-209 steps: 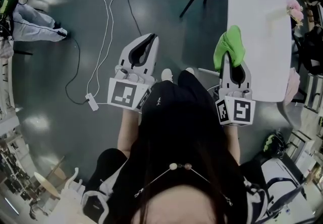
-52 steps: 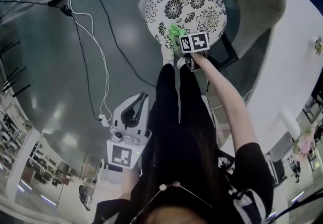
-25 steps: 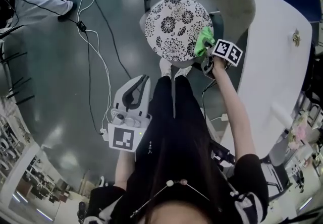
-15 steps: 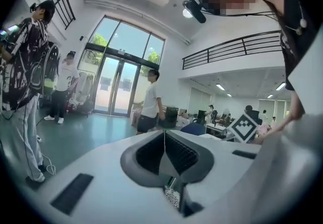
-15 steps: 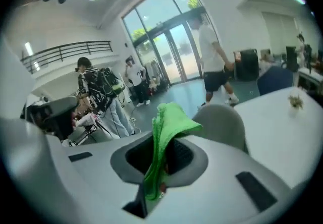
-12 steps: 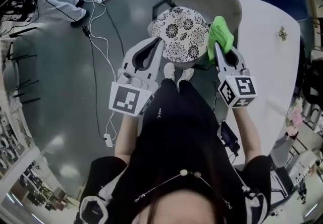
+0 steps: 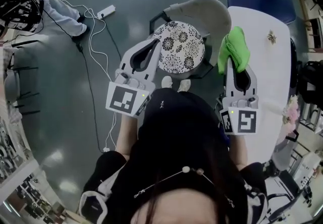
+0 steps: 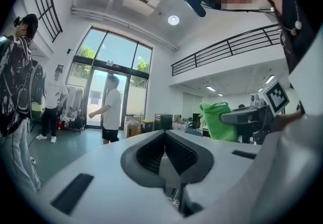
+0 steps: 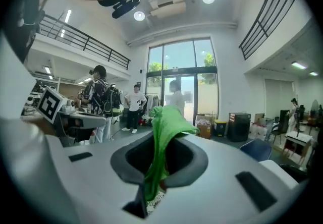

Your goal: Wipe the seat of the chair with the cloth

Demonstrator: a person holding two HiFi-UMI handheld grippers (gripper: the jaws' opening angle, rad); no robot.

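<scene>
Since the frame one second ago, the right gripper (image 7: 233,64) has come up off the seat (image 7: 179,54) and drawn back toward the person. The cloth (image 7: 233,49) now shows to the right of the seat, against the near edge of the white table (image 7: 262,61).

Right gripper: jaws closed on the green cloth, which stands bunched above the tips and trails down between the pads along the jaw line.

Left gripper (image 7: 150,46): jaws together, nothing between them. Its tip overlaps the seat's left rim in the head view, but it is held up and level.

Chair: the round patterned seat lies between the two grippers and below them, with the grey backrest (image 7: 204,8) on its far side.

Both gripper views look out level across the room, so neither gripper points at the seat. Judged from this, another pass would need the cloth-bearing right gripper to tip downward and travel left onto the seat. The wiping may equally be finished.
</scene>
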